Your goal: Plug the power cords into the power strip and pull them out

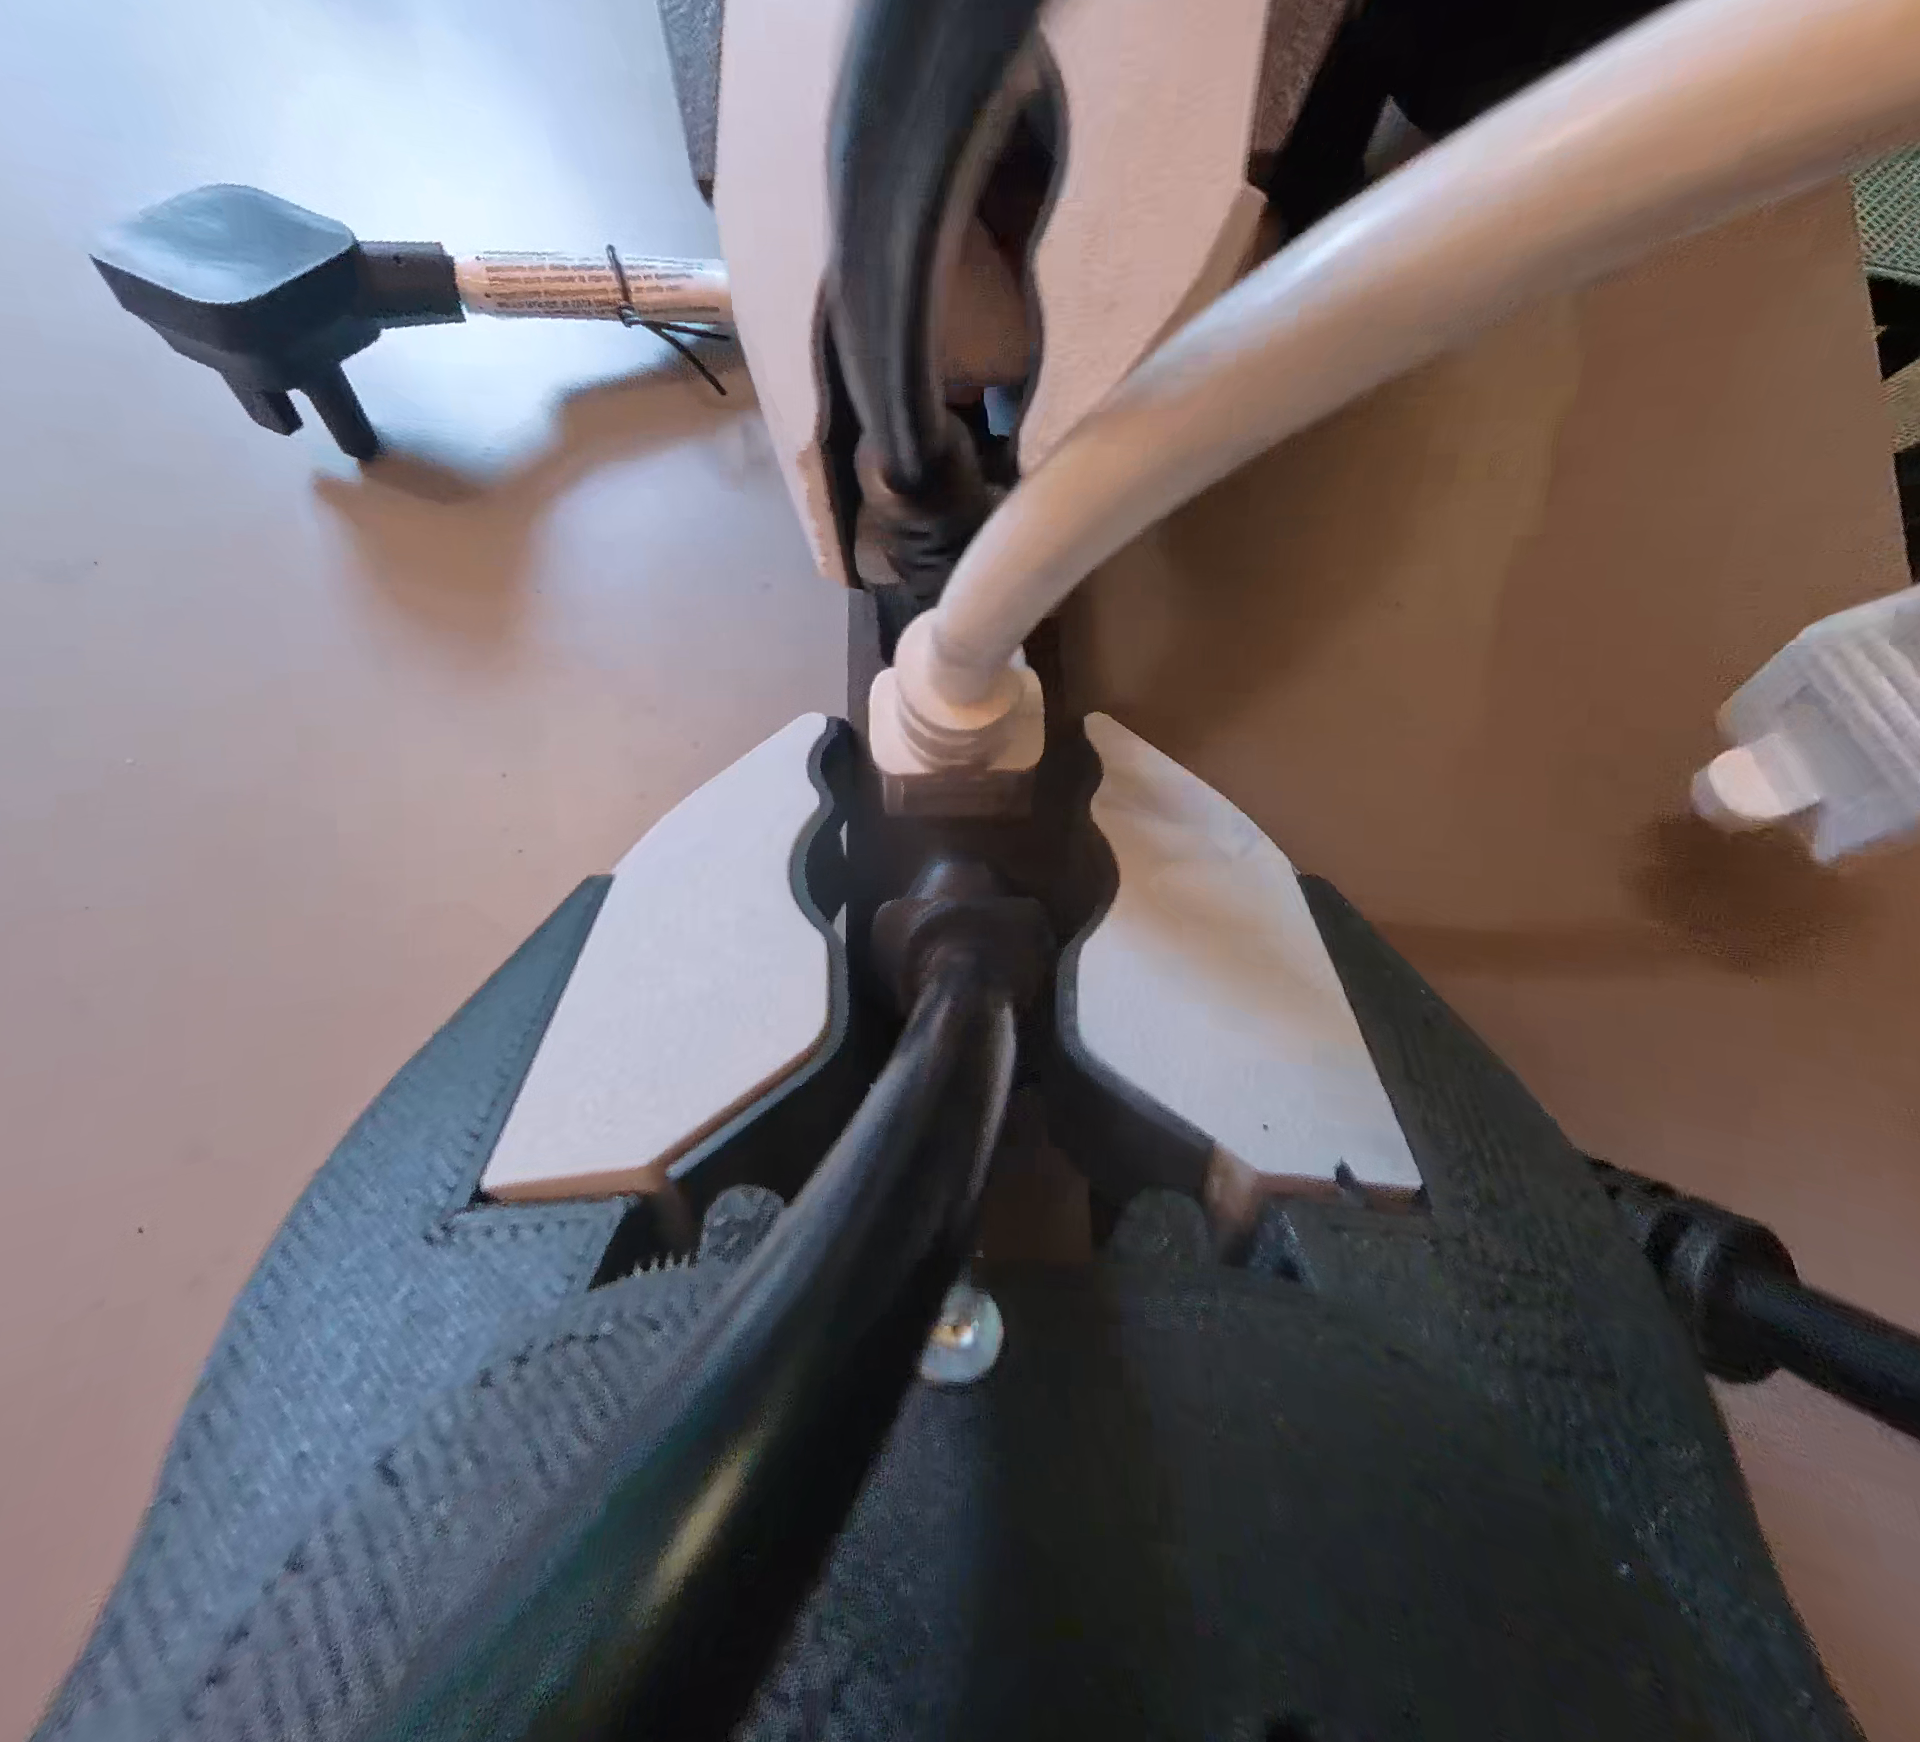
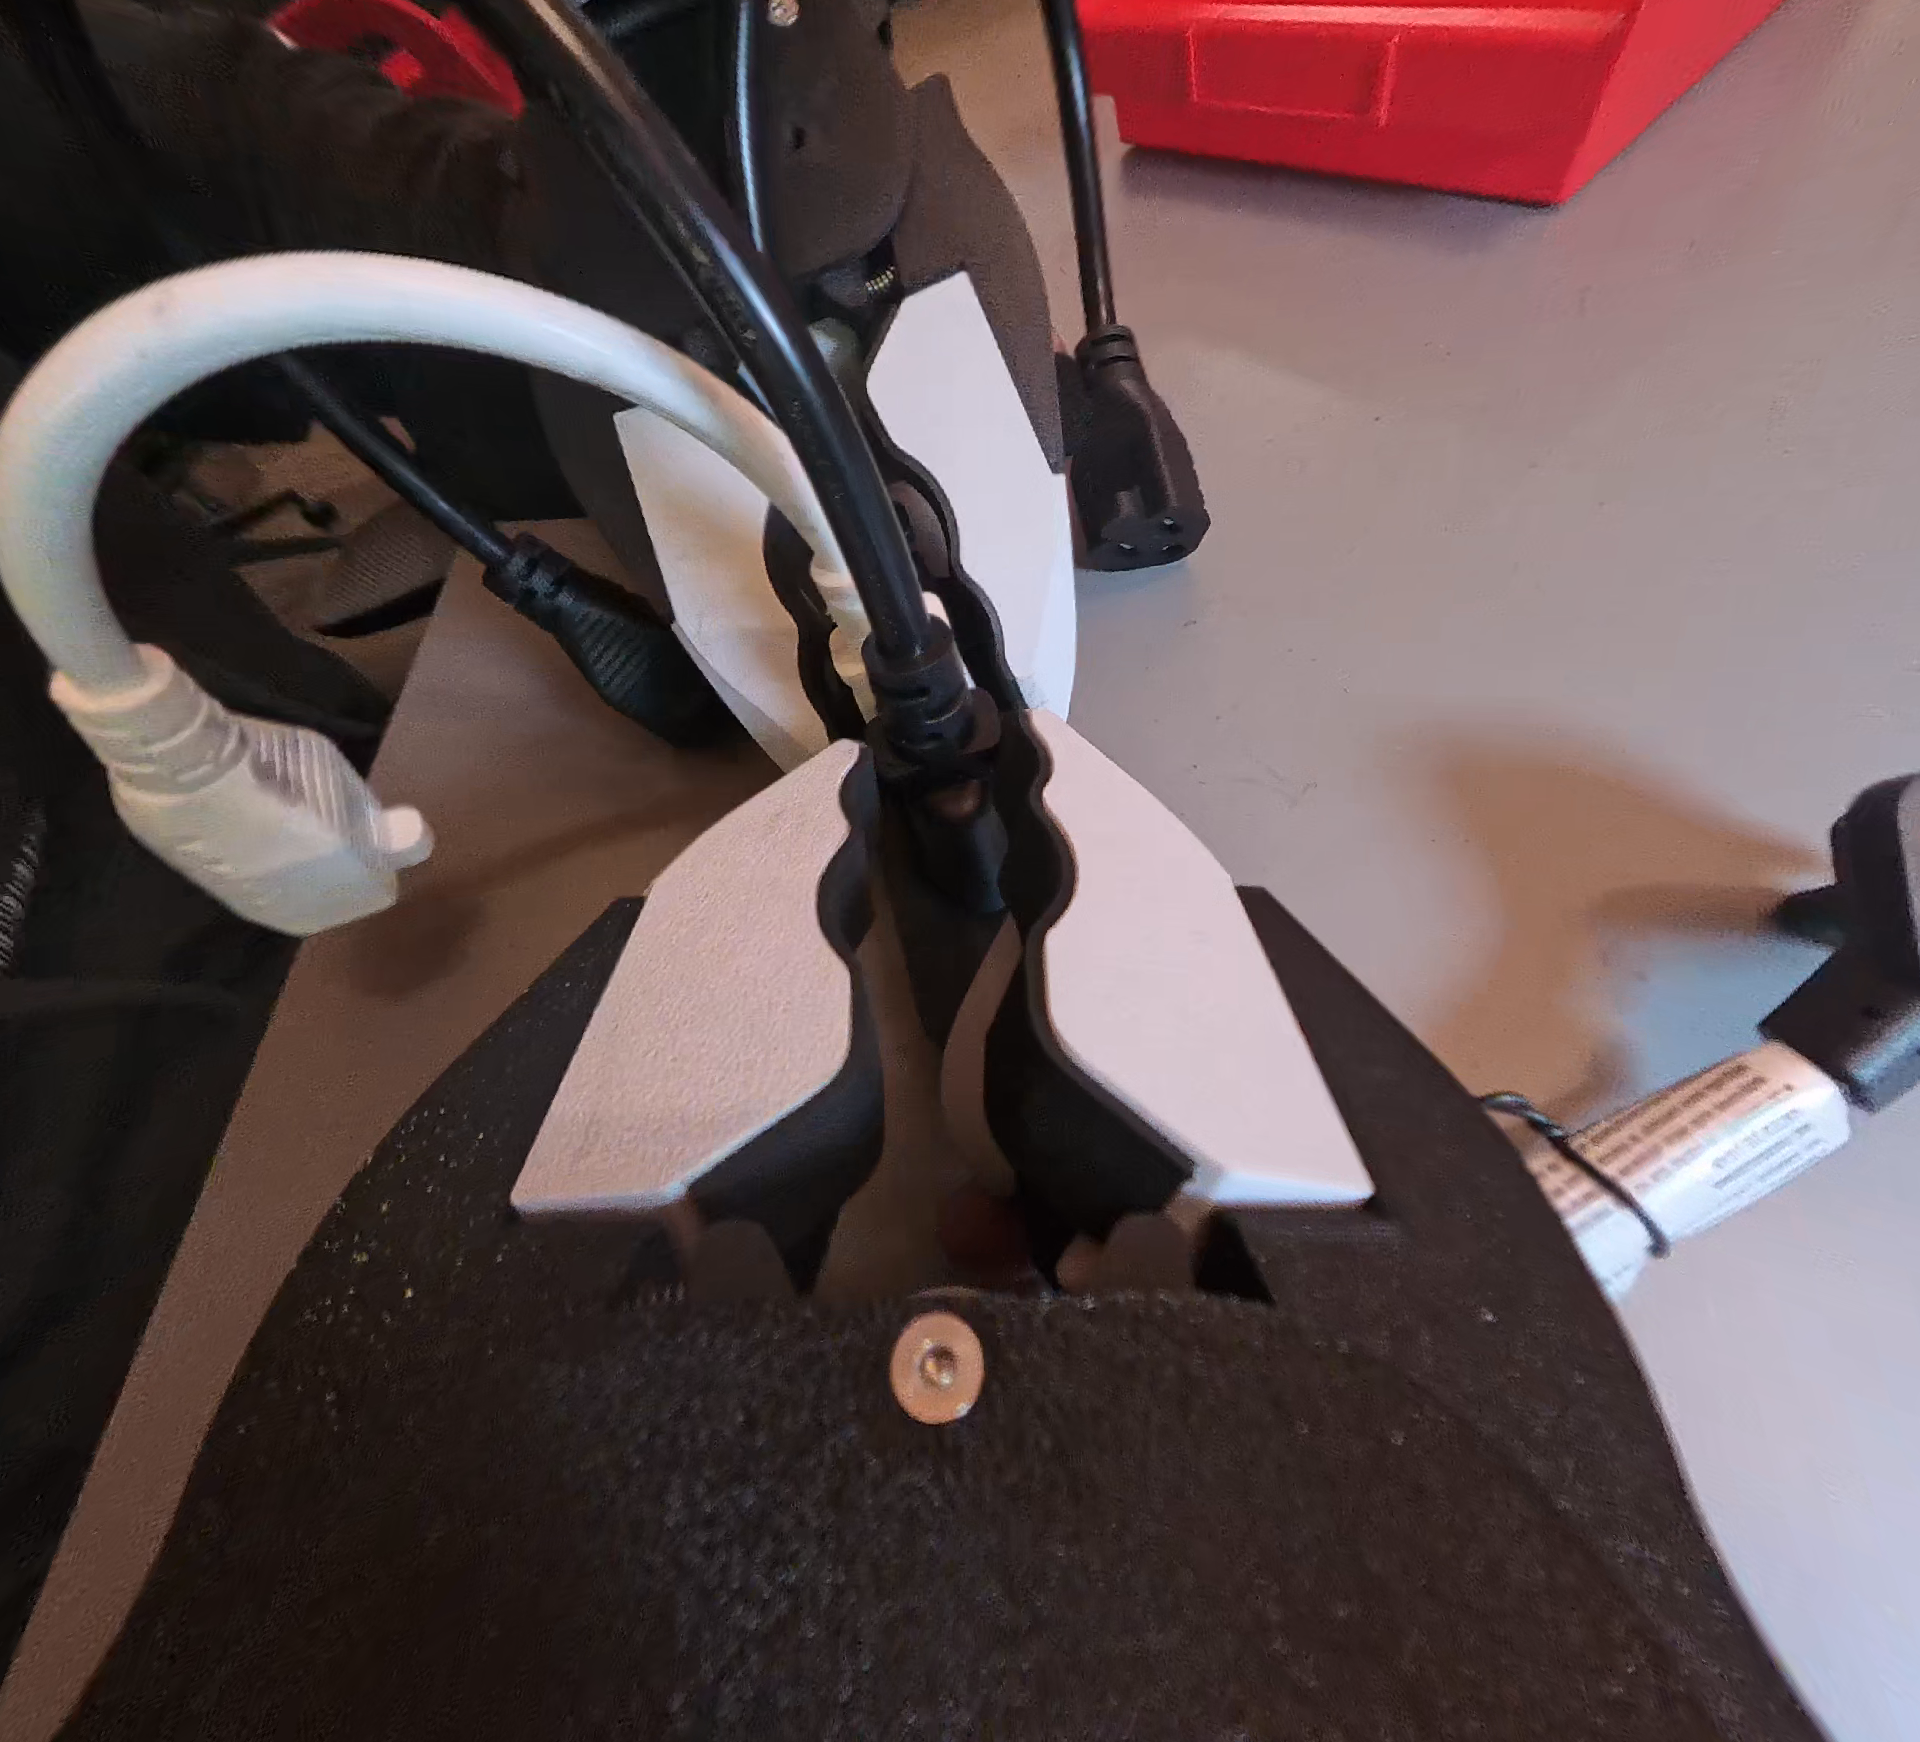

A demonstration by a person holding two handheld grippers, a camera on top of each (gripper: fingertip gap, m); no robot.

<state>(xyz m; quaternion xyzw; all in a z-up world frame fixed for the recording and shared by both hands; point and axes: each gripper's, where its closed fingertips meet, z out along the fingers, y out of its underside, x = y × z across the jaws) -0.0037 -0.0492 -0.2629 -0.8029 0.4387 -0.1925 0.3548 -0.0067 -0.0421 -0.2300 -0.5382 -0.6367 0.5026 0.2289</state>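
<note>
My left gripper (image 1: 956,757) is shut on a narrow black power strip (image 1: 864,653), seen edge-on between its white pads. A white plug (image 1: 951,736) and a black plug (image 1: 956,923) stand in the strip. My right gripper (image 2: 951,747) faces the left one and is shut on another black plug (image 2: 935,778) at the strip; it also shows in the left wrist view (image 1: 925,497). The white cord (image 2: 312,300) arcs left to a loose white connector (image 2: 260,819). The sockets are hidden.
The strip's own flat black plug (image 1: 239,279) with a labelled cord lies on the table (image 1: 312,861). A red bin (image 2: 1403,30) stands at the back. A loose black connector (image 2: 1132,487) hangs beside the left gripper. The table edge (image 2: 343,861) runs along the left, with a dark chair beyond. Left and right tips are no more than a few centimetres apart.
</note>
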